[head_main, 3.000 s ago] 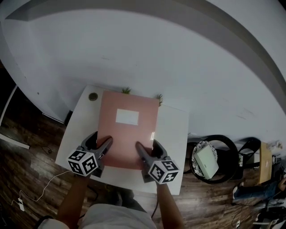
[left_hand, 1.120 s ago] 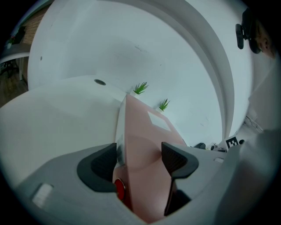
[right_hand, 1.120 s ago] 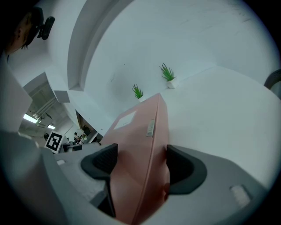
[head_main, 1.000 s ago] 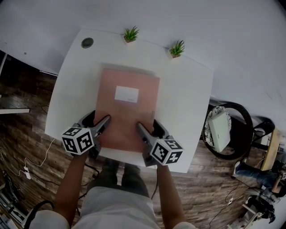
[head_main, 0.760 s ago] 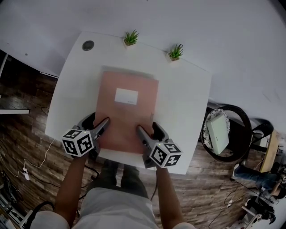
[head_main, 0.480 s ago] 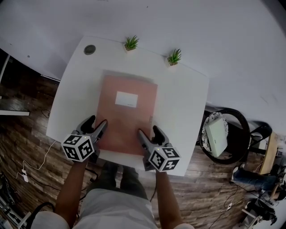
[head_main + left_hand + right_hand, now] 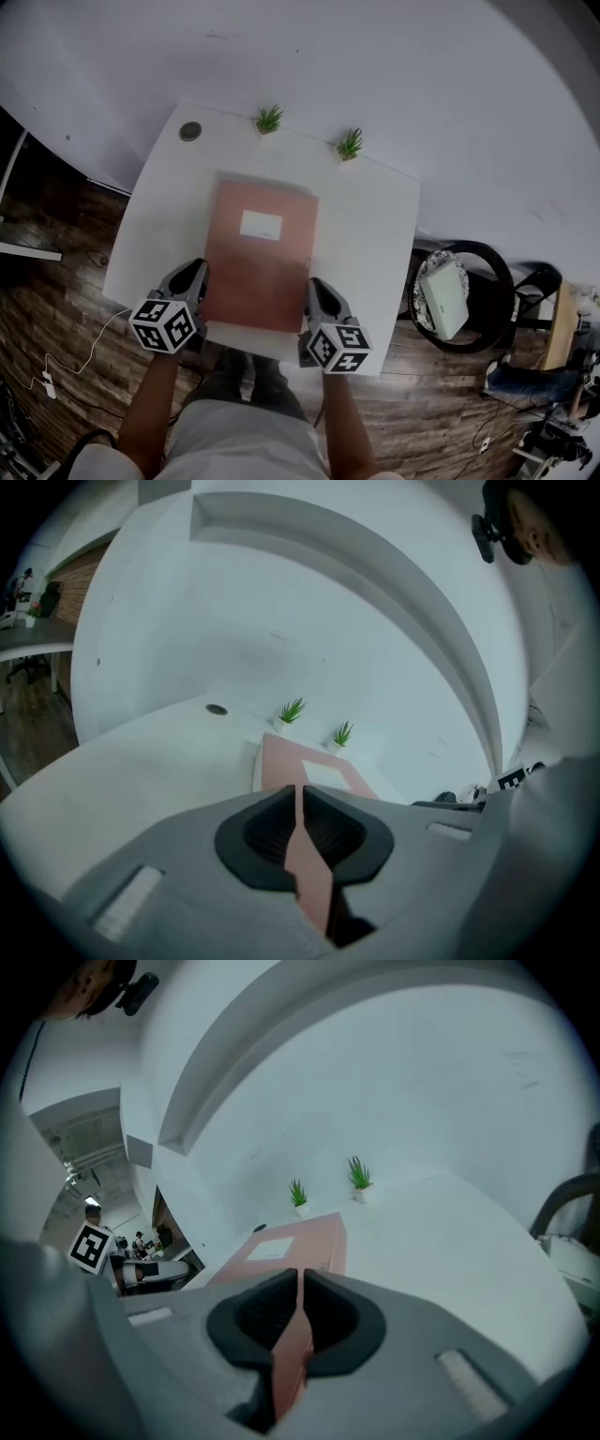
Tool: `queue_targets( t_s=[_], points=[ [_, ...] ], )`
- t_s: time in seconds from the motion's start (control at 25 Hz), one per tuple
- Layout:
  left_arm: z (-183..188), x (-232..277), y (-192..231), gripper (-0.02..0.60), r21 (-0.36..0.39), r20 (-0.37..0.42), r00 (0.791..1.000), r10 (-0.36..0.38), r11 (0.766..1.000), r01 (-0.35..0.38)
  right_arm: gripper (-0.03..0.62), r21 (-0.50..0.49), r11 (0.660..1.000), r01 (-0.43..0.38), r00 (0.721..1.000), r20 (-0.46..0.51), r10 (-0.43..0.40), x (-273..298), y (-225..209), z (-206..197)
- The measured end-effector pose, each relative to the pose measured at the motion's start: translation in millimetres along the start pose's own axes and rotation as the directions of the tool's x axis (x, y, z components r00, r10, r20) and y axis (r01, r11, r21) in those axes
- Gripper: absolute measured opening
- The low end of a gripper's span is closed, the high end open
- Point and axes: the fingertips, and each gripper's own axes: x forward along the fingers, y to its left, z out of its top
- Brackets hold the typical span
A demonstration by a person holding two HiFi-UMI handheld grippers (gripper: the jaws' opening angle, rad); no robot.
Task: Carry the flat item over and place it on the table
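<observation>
The pink folder (image 7: 258,253) with a white label lies flat on the white table (image 7: 366,244). My left gripper (image 7: 197,270) hovers at its near left corner and my right gripper (image 7: 314,284) at its near right corner. Both pairs of jaws are closing and look almost together. In the left gripper view (image 7: 299,789) and the right gripper view (image 7: 300,1274), only a thin pink strip shows in the slit between the jaws. That strip is the colour of the folder (image 7: 309,771) (image 7: 291,1241) ahead. I see nothing gripped.
Two small potted plants (image 7: 269,119) (image 7: 350,143) stand at the table's far edge, and a round grommet (image 7: 190,131) sits in the far left corner. A black round stand (image 7: 492,272) holding a white box (image 7: 441,298) is on the wood floor to the right.
Both grippers' jaws have gone from spread wide over the folder's near end to nearly together. Both grippers have drawn back toward the near table edge. The folder stays flat on the table.
</observation>
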Motion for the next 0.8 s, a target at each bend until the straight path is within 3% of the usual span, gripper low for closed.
queue_targets(
  t_s=[0.12, 0.8],
  points=[
    [8.9, -5.8, -6.5, 0.008, 0.010, 0.017, 1.000, -0.015, 1.000, 0.015, 0.008, -0.019, 1.000, -0.002, 1.000, 0.020, 0.002, -7.2, 6.1, 8.6],
    [66.7, -39.3, -45.8, 0.008, 0.128, 0.139, 0.987, -0.075, 0.990, 0.057, 0.005, -0.087, 0.996, 0.024, 0.988, 0.153, -0.011, -54.5, 24.6, 64.6]
  ],
)
